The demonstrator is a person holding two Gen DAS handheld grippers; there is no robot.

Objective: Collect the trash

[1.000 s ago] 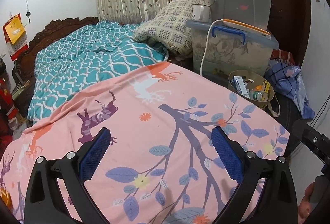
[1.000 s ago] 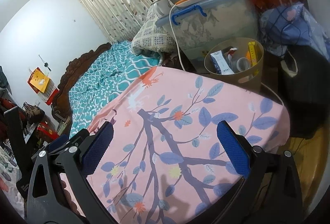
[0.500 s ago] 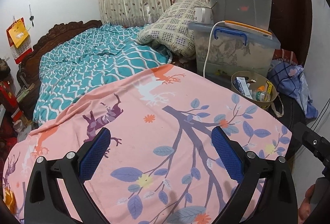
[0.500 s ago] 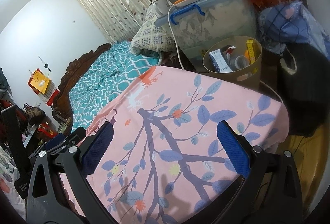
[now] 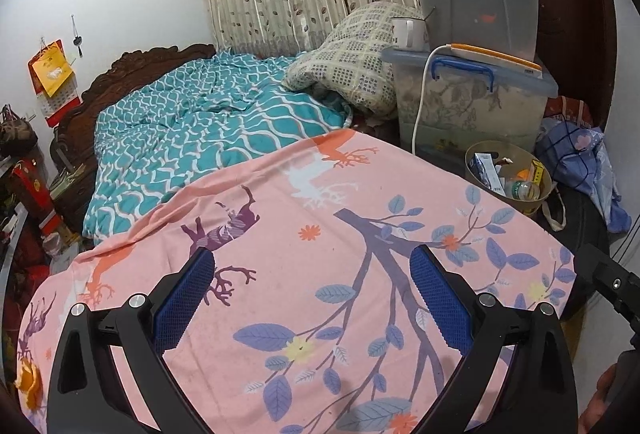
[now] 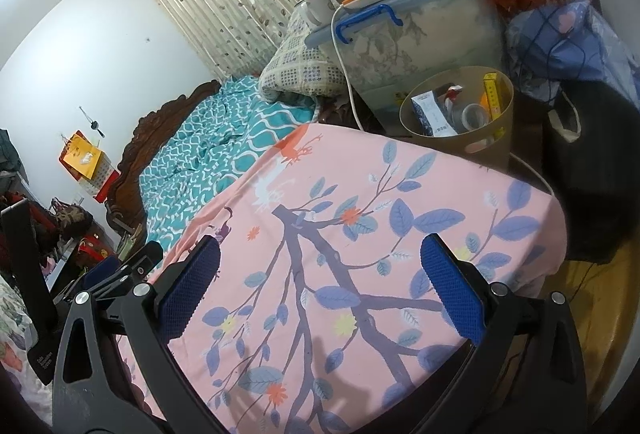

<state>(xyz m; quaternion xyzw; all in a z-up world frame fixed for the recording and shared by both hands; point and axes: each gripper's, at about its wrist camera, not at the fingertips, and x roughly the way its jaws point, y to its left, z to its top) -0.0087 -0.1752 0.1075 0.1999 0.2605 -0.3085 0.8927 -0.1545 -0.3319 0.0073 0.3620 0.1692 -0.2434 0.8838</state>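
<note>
Both grippers hover empty over the pink sheet (image 5: 320,234) on the bed: the left gripper (image 5: 312,290) and the right gripper (image 6: 320,278) each have their fingers spread wide, pinching nothing. The tan bin (image 6: 460,138), at the far right corner just beside the bed, already holds a carton, a bottle and a yellow box. No loose trash shows on the sheet, so the task looks nearly done. To do this step well, scan the bed edges and floor before reaching anywhere.
</note>
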